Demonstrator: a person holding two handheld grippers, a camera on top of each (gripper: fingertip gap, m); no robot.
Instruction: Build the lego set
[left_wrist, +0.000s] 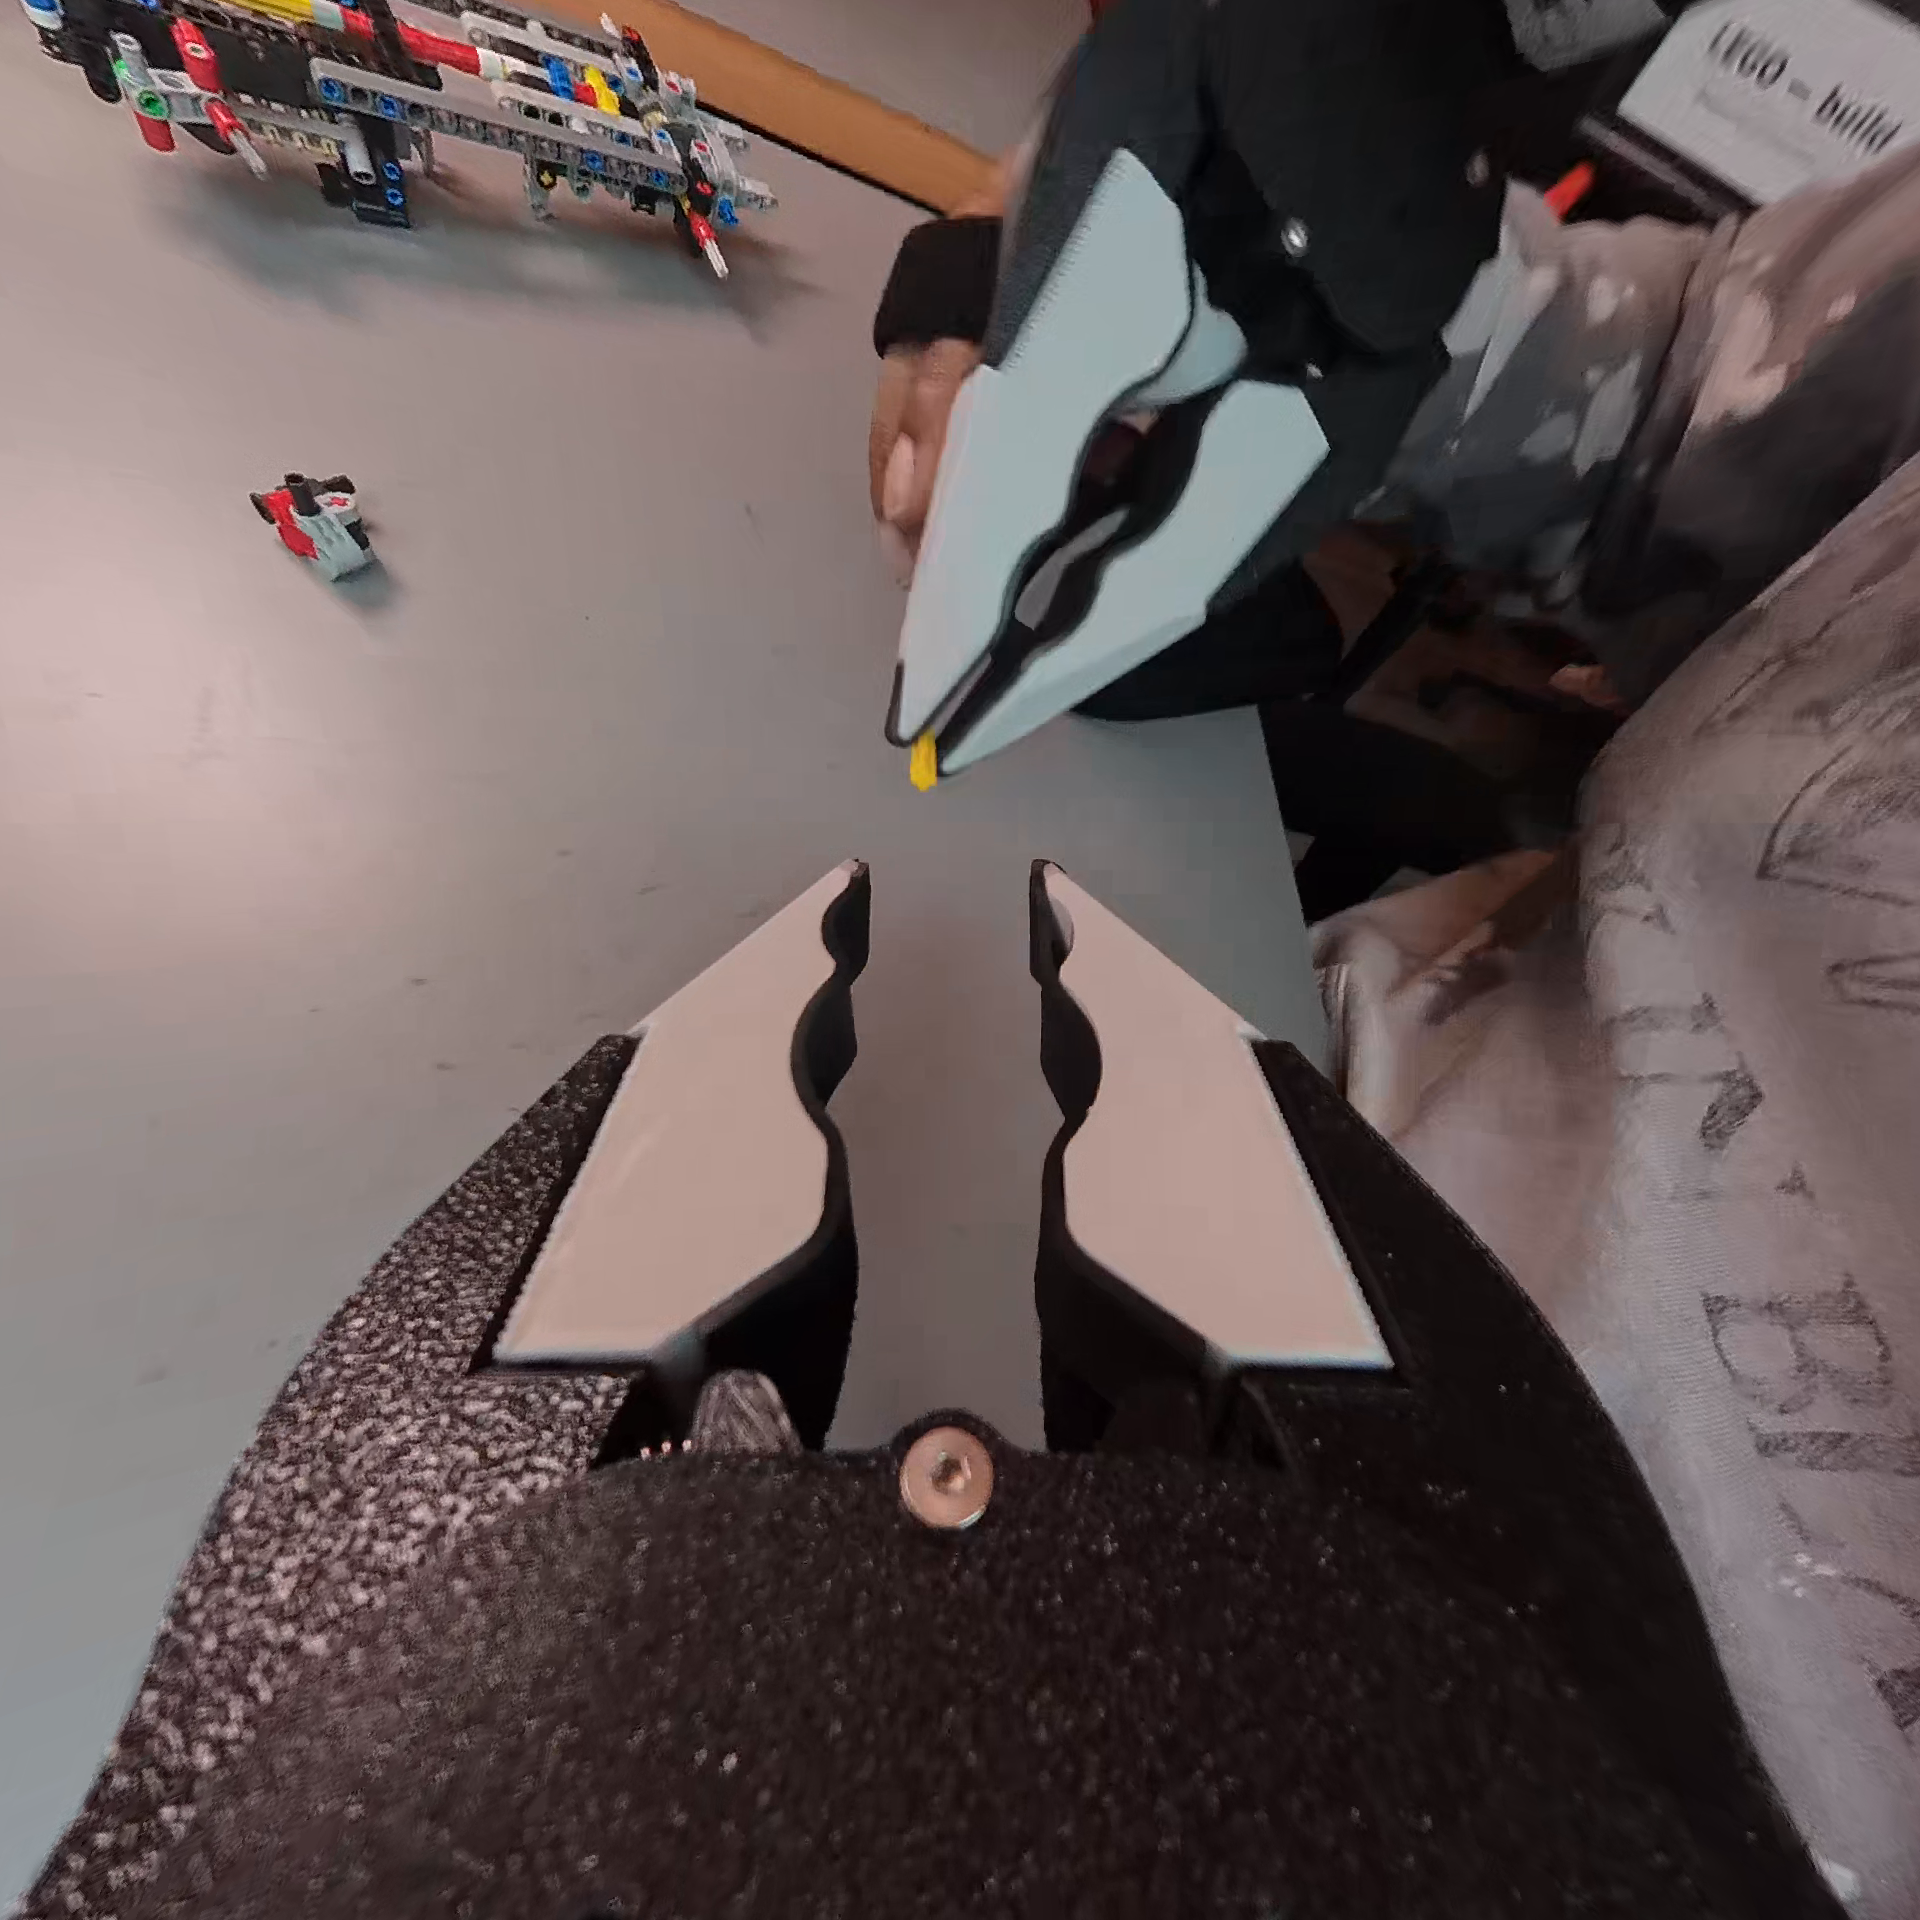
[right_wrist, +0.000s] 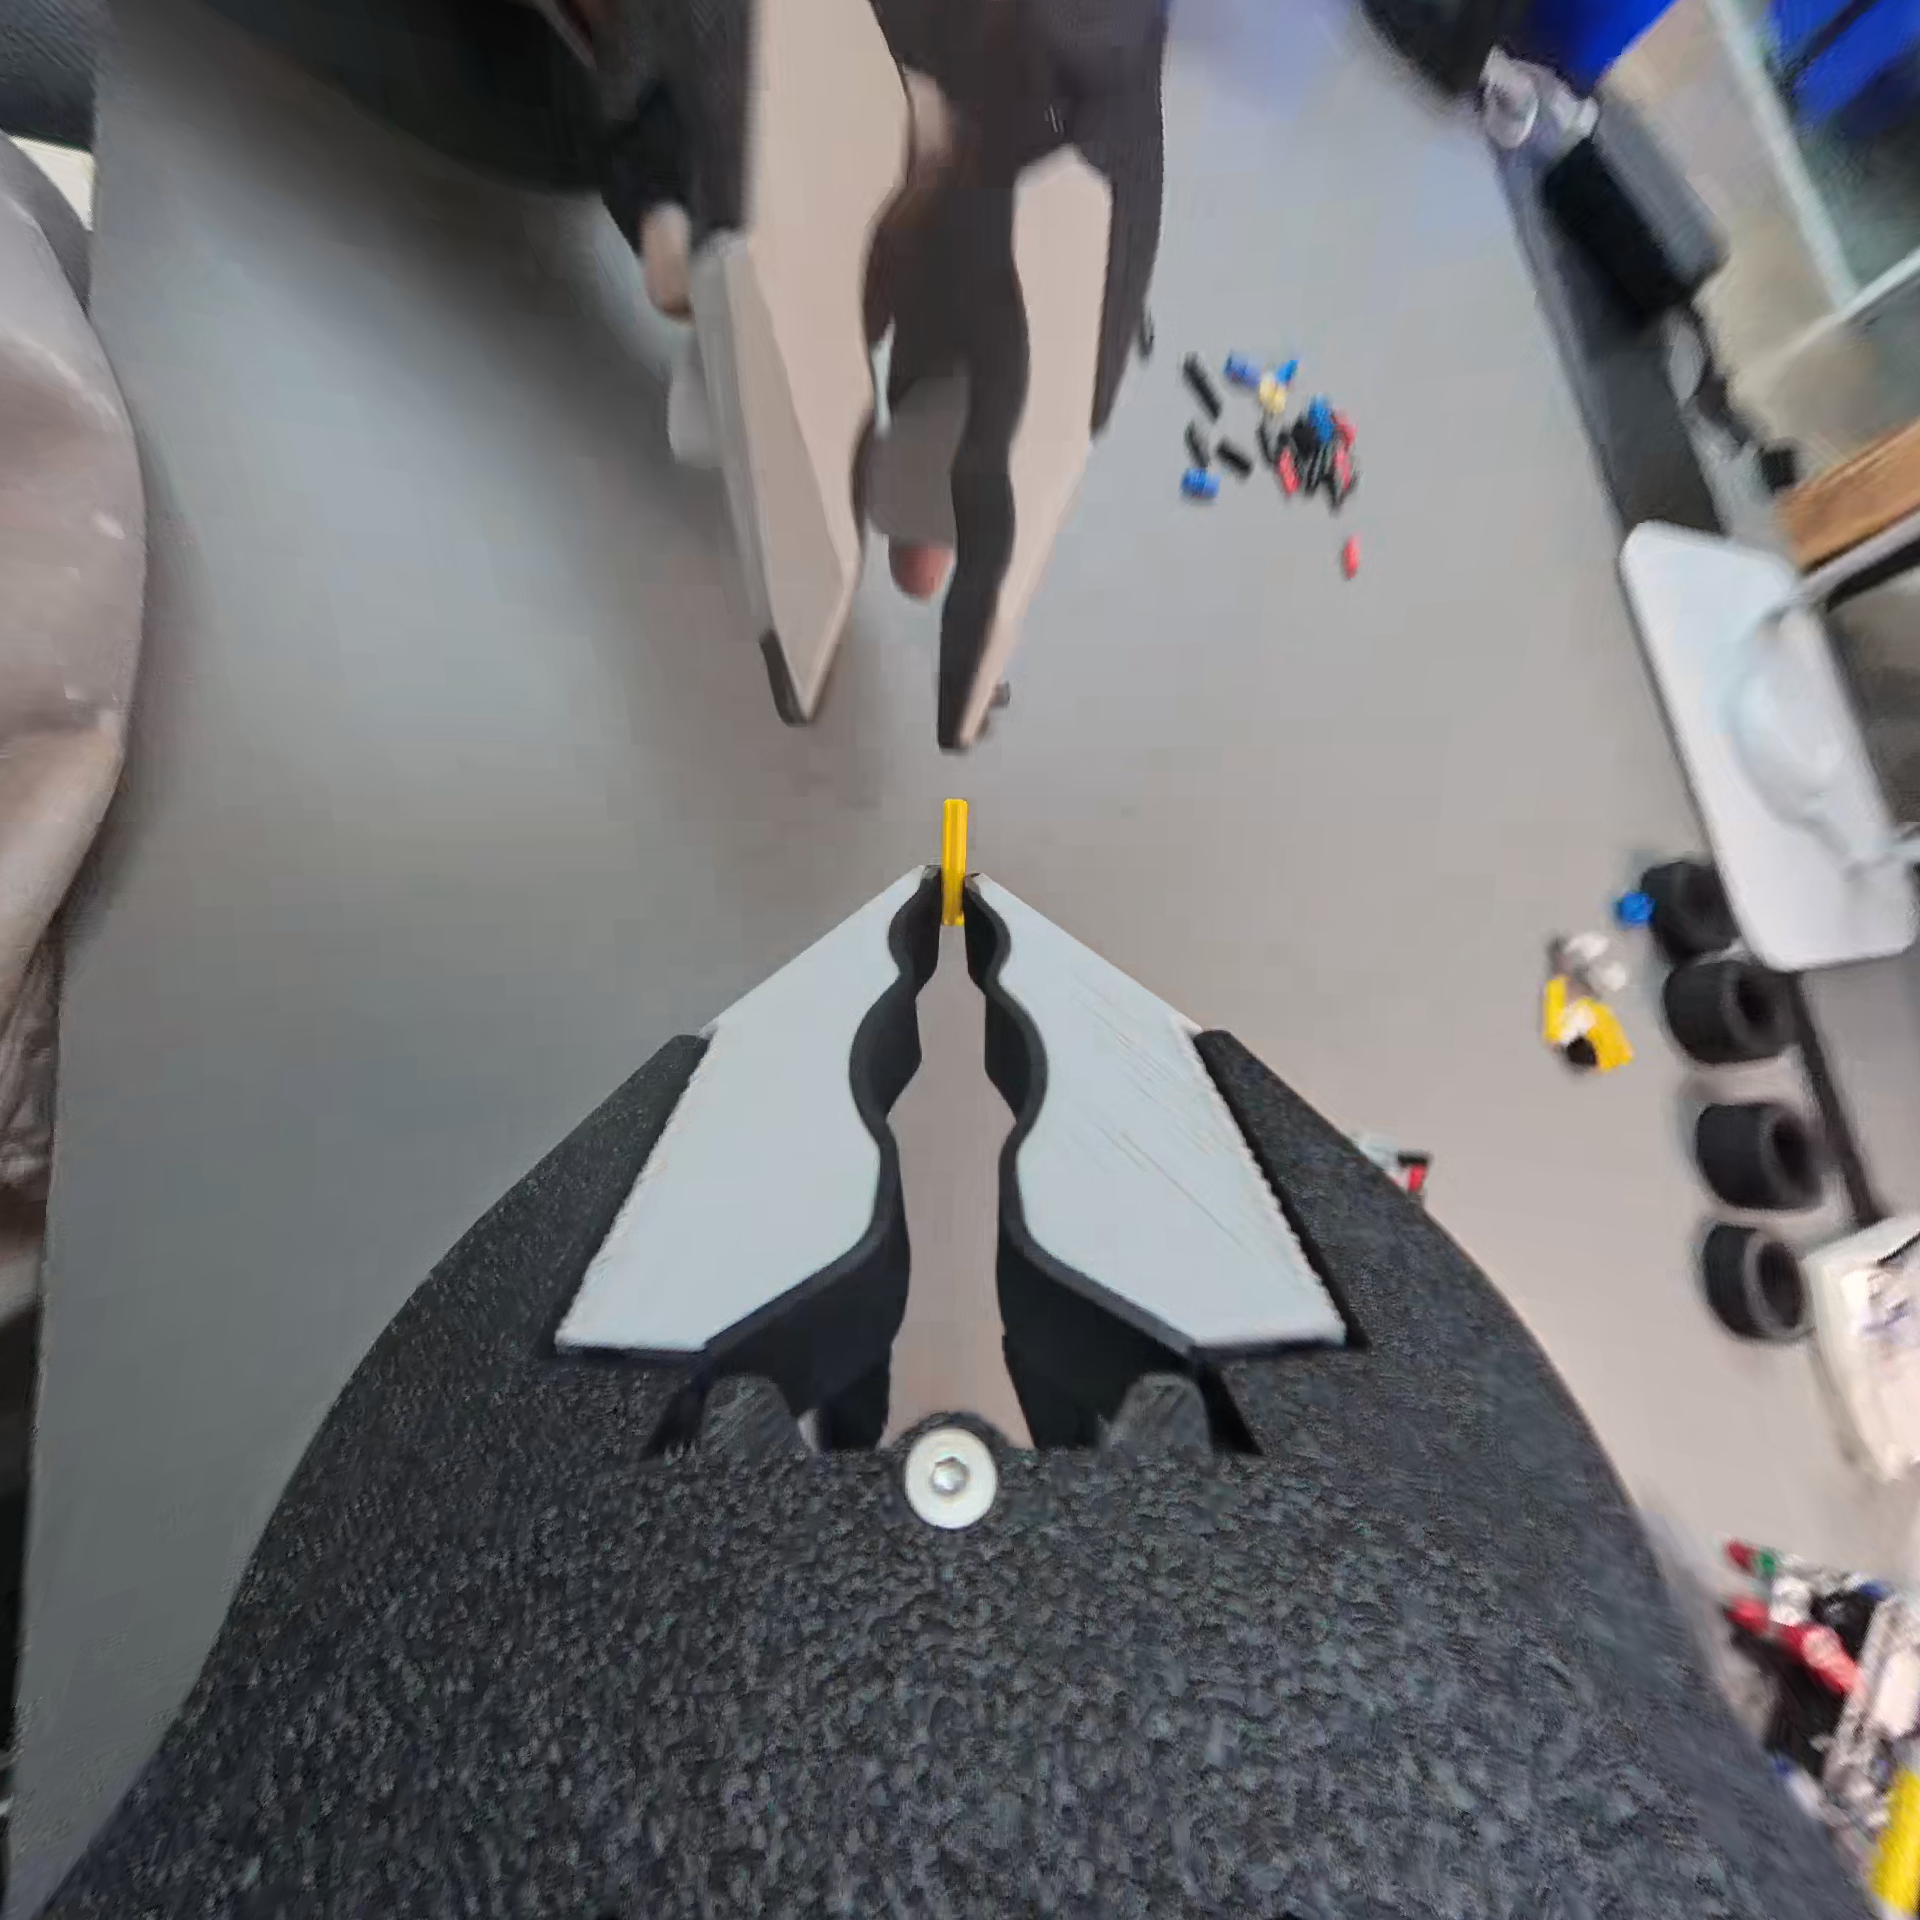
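My right gripper (right_wrist: 952, 878) is shut on a small yellow pin (right_wrist: 953, 857) that sticks out past its tips. In the left wrist view the right gripper (left_wrist: 930, 743) hangs above the grey table with the yellow pin (left_wrist: 923, 767) at its tips. My left gripper (left_wrist: 948, 868) is open and empty, just below that pin. In the right wrist view the left gripper (right_wrist: 878, 727) faces mine, tips apart, a short way beyond the pin. The long lego build (left_wrist: 395, 104) lies at the table's far left. A small red and grey sub-assembly (left_wrist: 312, 525) lies apart from it.
A pile of small black, blue and red pins (right_wrist: 1283, 436) lies on the table. Three black tyres (right_wrist: 1745, 1143) stand in a row at the right by a white tray (right_wrist: 1756, 748). A yellow piece (right_wrist: 1584, 1023) lies near them. Clear plastic bags (left_wrist: 1714, 1143) lie past the table edge.
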